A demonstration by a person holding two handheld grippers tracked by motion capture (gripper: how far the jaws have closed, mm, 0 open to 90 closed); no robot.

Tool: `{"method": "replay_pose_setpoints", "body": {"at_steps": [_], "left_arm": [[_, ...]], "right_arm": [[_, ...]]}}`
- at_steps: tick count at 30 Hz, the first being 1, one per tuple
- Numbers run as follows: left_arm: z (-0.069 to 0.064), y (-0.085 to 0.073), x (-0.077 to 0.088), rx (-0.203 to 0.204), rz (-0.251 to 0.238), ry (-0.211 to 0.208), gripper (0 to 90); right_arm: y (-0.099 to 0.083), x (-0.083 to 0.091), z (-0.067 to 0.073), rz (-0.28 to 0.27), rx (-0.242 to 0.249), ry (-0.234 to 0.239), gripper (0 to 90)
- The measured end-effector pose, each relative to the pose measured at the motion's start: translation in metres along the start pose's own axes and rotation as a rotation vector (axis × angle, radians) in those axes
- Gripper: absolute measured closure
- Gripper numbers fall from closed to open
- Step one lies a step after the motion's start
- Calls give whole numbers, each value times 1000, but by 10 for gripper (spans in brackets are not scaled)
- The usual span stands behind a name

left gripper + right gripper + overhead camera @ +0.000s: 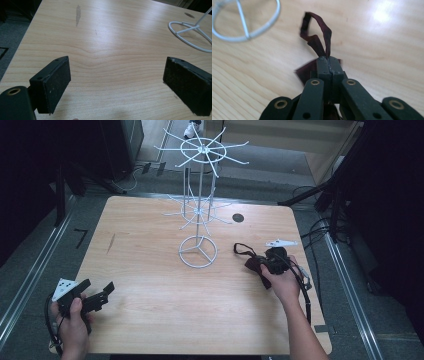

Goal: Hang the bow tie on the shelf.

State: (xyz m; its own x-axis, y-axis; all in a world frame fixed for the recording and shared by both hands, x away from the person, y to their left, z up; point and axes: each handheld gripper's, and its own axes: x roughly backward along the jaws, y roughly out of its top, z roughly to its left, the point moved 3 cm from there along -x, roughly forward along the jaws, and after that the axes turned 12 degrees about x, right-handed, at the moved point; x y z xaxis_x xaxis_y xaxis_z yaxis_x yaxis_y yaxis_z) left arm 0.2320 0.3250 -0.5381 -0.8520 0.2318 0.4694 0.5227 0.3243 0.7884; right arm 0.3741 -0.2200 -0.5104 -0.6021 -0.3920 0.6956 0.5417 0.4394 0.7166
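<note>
1. Lying at about four o'clock on the tabletop [150, 320], a dark red strap [317, 37] loops up from the right claw [328, 61], whose jaws are pinched together on it (loop free).
2. At center stands a white wire rack [199, 210].
3. At eight o'clock, the left claw [100, 292] gapes apart, holding nothing.

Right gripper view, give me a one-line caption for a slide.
Right gripper pinches a dark red strap shut between its jaws above the wooden table, near the white wire stand's ring base.
</note>
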Motion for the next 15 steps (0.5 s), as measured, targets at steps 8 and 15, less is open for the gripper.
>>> {"method": "replay_pose_setpoints", "body": {"at_steps": [8, 15], "left_arm": [[0, 0, 0, -3, -1, 1, 84], [0, 0, 0, -4, -1, 1, 84]], "right_arm": [[19, 27, 10, -166, -10, -23, 900], [31, 48, 18, -283, -8, -20, 900]]}}
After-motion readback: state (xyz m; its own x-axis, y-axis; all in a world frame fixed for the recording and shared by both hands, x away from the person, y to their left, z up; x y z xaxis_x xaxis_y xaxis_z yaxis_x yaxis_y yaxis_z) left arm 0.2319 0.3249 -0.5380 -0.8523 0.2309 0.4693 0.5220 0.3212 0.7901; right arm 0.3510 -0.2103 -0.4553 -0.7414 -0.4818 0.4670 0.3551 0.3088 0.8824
